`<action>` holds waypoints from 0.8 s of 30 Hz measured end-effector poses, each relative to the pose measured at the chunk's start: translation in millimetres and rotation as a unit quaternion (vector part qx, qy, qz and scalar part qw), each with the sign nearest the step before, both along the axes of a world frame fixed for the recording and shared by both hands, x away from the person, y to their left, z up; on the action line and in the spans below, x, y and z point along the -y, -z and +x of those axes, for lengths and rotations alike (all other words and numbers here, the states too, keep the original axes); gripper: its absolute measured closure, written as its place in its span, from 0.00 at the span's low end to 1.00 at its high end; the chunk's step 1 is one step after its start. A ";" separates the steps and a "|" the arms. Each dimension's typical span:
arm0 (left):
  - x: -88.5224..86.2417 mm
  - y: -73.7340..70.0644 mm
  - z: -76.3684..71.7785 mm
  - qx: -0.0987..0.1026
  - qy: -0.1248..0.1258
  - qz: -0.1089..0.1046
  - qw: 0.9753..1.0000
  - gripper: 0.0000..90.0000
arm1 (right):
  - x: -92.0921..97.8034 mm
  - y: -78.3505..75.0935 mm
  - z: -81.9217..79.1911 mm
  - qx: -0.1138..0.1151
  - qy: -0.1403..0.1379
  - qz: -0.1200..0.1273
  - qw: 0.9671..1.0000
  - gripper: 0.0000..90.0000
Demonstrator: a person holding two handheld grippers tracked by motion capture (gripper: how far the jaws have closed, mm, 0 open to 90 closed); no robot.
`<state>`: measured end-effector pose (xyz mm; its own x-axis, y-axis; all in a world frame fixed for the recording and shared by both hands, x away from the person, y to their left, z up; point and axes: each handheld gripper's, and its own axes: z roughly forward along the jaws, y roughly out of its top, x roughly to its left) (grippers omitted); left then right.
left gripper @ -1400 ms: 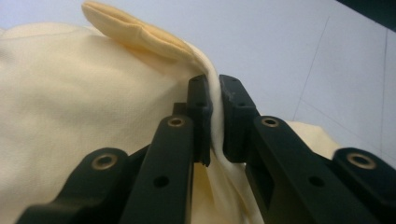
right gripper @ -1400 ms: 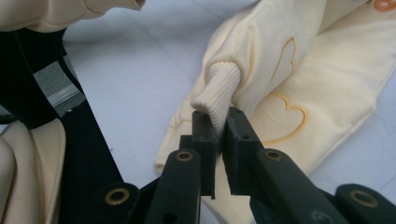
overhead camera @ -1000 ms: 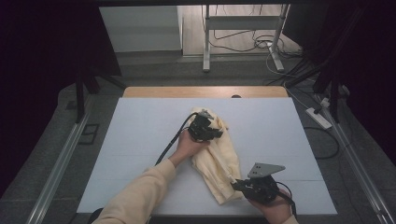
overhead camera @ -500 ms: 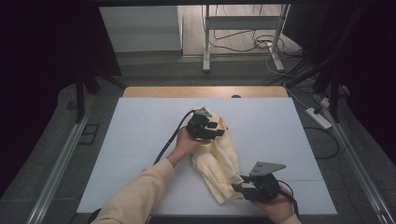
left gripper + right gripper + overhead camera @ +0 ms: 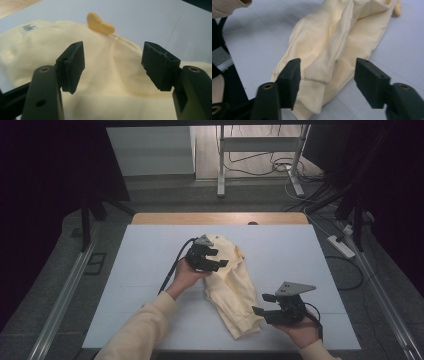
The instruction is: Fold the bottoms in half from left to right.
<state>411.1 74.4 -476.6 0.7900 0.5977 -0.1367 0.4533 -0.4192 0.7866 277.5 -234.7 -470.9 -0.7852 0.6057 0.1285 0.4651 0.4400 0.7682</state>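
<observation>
The pale yellow garment (image 5: 232, 285) lies bunched lengthwise on the white table (image 5: 150, 250), running from the table's middle toward its near edge. All positions below are referenced to this garment.

My left gripper (image 5: 214, 260) is over the garment's far end. Its jaws stand apart with nothing between them; in the left gripper view (image 5: 112, 65) the cloth lies just under them, with a white label (image 5: 28, 27) at the far left and a small yellow tab (image 5: 100, 23) at the far edge.

My right gripper (image 5: 265, 304) sits just beside the garment's near end, on its right side. Its jaws are also spread and empty; in the right gripper view (image 5: 327, 80) the ribbed hem (image 5: 310, 96) lies between and below them.

Status, as a judgement: the work appears to be spreading or folding the garment. Neither end is grasped yet, and the cloth is not laid flat. It may already be folded in half lengthwise, but the creases are too unclear to confirm. Remaining: close on both ends, then lift and arrange.
</observation>
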 end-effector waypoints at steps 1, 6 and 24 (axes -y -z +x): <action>-4.1 -0.7 -2.6 0.002 -0.003 0.000 1.000 0.39 | -0.2 -0.1 2.0 0.000 -0.001 -0.001 1.000 0.45; -24.9 -0.3 -11.7 -0.005 -0.018 -0.007 1.000 0.38 | -1.2 0.7 11.6 0.002 -0.001 0.000 1.000 0.45; -58.0 3.2 -46.8 -0.015 -0.033 0.019 0.999 0.37 | -10.2 -4.7 20.8 0.030 -0.019 -0.005 0.999 0.45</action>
